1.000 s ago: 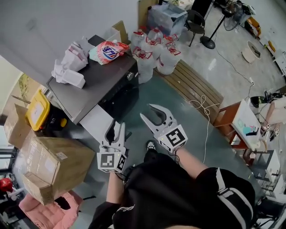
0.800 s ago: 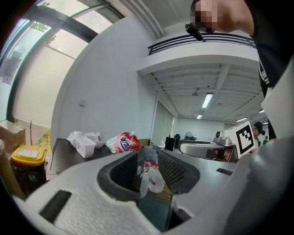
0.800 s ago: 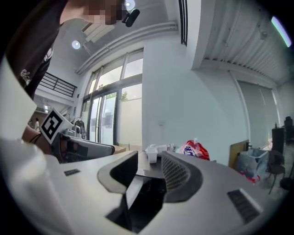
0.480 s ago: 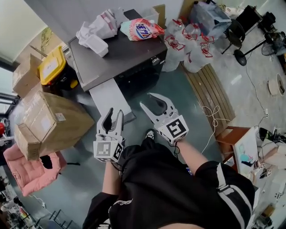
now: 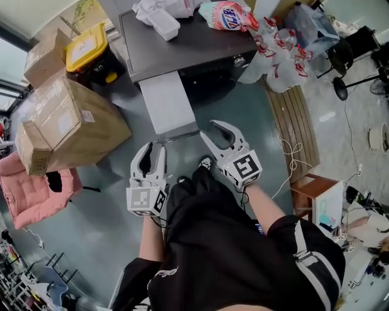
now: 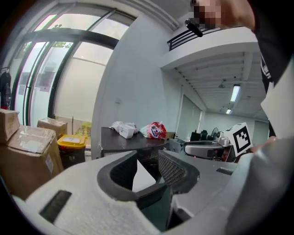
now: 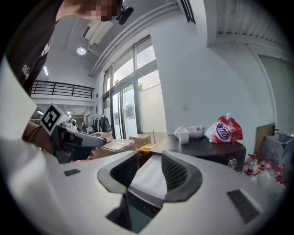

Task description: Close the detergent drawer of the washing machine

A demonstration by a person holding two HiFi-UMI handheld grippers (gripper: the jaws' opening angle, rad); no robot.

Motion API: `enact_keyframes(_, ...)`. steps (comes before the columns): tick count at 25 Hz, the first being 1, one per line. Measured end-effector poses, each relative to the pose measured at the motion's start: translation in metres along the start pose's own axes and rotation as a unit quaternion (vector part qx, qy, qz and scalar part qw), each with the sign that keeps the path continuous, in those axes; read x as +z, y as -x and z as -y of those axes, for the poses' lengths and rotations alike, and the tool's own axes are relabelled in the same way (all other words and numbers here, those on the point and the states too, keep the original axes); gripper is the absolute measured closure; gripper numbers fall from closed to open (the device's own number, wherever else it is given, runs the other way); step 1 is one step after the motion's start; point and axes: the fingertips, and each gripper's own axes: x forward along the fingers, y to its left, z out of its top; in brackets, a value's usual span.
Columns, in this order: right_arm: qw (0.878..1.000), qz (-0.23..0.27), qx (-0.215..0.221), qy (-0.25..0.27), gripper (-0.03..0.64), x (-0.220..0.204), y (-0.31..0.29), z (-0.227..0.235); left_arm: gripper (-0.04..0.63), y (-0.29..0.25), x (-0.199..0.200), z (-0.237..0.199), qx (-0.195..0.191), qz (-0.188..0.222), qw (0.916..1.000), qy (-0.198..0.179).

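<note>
The dark grey washing machine (image 5: 194, 45) stands at the top of the head view. Its white detergent drawer (image 5: 167, 102) is pulled far out toward me. My left gripper (image 5: 154, 152) sits just below the drawer's front end, open and empty. My right gripper (image 5: 208, 129) is to the right of that end, also open with nothing between its jaws. In the left gripper view the left gripper (image 6: 147, 158) frames the drawer (image 6: 142, 176), a little way ahead. In the right gripper view the drawer (image 7: 149, 176) fills the gap of the right gripper (image 7: 149, 156).
On the machine lie a red-and-white detergent bag (image 5: 231, 15) and white crumpled bags (image 5: 164, 24). Cardboard boxes (image 5: 67, 124) and a yellow-lidded bin (image 5: 85, 45) stand to the left, bagged water bottles (image 5: 285, 58) and a wooden bench (image 5: 295, 130) to the right. My shoe (image 5: 205, 163) is under the drawer's end.
Both grippers have sunk and come nearer to the front end of the drawer. Their jaws stand as wide as before. The drawer has not moved.
</note>
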Motion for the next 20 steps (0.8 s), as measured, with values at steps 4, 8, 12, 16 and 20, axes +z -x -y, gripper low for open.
enact_keyframes(4,1.000,-0.023,0.011,-0.015,0.451,-0.024,0.003,-0.034,0.445,0.035,-0.028,-0.013,0.010,-0.014,0.9996,0.020)
enact_keyframes(8,0.999,-0.050,0.011,-0.013,0.451,-0.048,0.009,-0.057,0.445,0.056,-0.059,-0.018,0.015,-0.030,0.9987,0.039)
enact_keyframes(12,0.998,-0.070,0.009,-0.005,0.451,-0.071,0.010,-0.066,0.443,0.060,-0.085,-0.022,0.012,-0.052,0.9975,0.045)
enact_keyframes(16,0.996,-0.084,-0.002,-0.020,0.453,-0.094,0.004,-0.061,0.443,0.053,-0.109,-0.030,0.014,-0.075,0.9958,0.051)
enact_keyframes(20,0.994,-0.110,-0.006,-0.012,0.452,-0.120,-0.007,-0.043,0.443,0.032,-0.134,-0.034,0.010,-0.099,0.9935,0.055)
